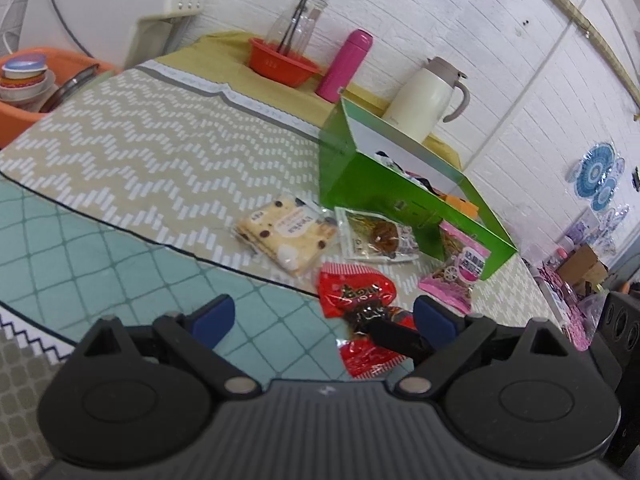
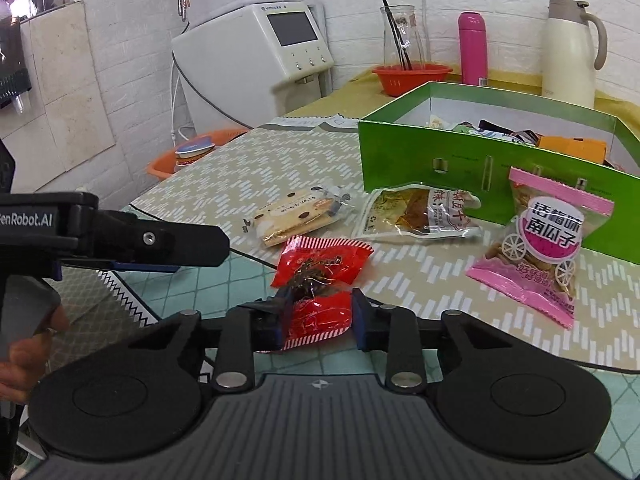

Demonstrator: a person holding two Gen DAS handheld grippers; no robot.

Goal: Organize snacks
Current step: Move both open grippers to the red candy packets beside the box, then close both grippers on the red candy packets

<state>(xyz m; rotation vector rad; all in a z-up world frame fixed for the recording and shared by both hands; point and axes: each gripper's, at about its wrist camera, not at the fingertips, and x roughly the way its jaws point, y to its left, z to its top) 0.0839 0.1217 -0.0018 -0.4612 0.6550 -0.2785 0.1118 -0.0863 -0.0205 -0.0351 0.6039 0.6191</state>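
A red snack packet (image 2: 320, 276) lies on the table's front edge; my right gripper (image 2: 319, 318) is shut on its near end. It also shows in the left wrist view (image 1: 356, 296). My left gripper (image 1: 324, 316) is open and empty, to the left of the packet. A biscuit packet (image 2: 296, 216), a clear packet of brown snack (image 2: 420, 216) and a pink seed packet (image 2: 540, 248) lie before a green box (image 2: 460, 160) that holds several snacks. The box also shows in the left wrist view (image 1: 360, 176).
At the back of the table stand an orange bowl (image 2: 412, 76) with a glass jug, a pink bottle (image 2: 472, 48) and a cream thermos (image 2: 568, 52). A white appliance (image 2: 256, 52) and an orange basin (image 2: 188, 156) are to the left.
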